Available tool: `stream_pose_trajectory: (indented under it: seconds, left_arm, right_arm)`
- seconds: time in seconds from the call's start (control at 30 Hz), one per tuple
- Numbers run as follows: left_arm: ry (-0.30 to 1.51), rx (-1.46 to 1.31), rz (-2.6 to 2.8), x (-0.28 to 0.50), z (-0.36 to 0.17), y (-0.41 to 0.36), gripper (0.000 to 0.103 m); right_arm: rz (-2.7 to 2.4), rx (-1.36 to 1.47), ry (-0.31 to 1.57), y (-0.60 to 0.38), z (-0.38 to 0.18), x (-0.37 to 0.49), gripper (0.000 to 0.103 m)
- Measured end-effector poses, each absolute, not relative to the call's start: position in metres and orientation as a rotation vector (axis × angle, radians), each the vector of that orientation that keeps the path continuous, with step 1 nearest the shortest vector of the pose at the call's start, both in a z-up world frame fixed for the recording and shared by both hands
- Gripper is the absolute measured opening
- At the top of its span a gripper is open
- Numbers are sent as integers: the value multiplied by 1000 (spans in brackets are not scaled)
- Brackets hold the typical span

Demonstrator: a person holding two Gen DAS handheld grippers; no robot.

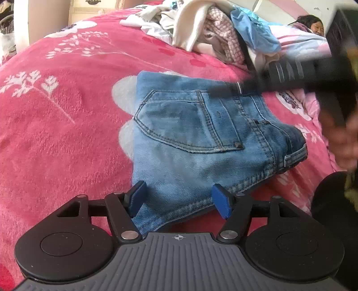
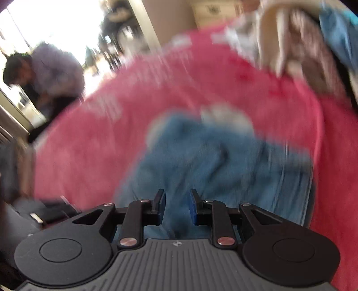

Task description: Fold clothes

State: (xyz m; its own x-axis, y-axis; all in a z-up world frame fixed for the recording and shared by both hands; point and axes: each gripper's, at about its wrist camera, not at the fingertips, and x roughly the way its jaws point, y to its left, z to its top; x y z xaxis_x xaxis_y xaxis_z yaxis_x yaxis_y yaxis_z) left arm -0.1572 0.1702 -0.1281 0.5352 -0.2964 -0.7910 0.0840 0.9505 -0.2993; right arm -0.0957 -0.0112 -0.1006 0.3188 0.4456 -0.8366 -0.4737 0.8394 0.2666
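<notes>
Folded jeans (image 1: 201,134): blue denim, back pocket up, lying at centre frame in the left wrist view on a red floral blanket (image 1: 67,112) that covers the bed. Left gripper (image 1: 179,199): lower centre of that view, blue-padded fingers (image 1: 137,194) set wide, straddling the near corner of the jeans; the pads do not press the cloth. Right gripper (image 2: 177,207): lower centre of the right wrist view, fingers narrow, with a small gap over blurred denim; whether the pads touch the cloth cannot be told. The same gripper appears as a dark, blurred shape at the right edge of the left wrist view, its tip over the upper edge of the jeans, with a hand (image 1: 342,143) holding it. Clothes pile (image 1: 219,33): white, checked and light blue pieces, top centre of the left wrist view, beyond the jeans on the blanket. Person lying down (image 1: 311,24): upper right of the left wrist view, under pale bedding. Second person (image 2: 44,73): upper left of the right wrist view, blurred, before a bright window. Cabinet (image 1: 94,6): cream, top left of the left wrist view, behind the bed.
</notes>
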Motion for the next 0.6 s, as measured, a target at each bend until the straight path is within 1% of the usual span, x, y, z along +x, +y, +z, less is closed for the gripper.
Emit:
stream_pose_trajectory:
  seconds: [0.07,0.27,0.37,0.43,0.5,0.6]
  left_arm:
    - [984,-241,-230,-156,-128,171,65]
    - [946,-232,-197,-169,-121,177,64]
    - [930,-237,-190,-173,-118,181,64]
    - [973,-257,-189,-176,-119,181,64]
    - [1061,-268,-167,-174,-130,177,64]
    - [1062,-252,-145,-179,-134,172,64]
  right_arm:
    - [593,1,1073,-14,-112,-99,23]
    - [595,99,1016,-31,-75,-112,26]
    - [591,78,1051,-35,-85,-125,28]
    - [576,64,1077,-37,-102,-130,27]
    - [572,74,1058,-36,-105,-132,27]
    - [559,81,1051,-35,-106,-132,28]
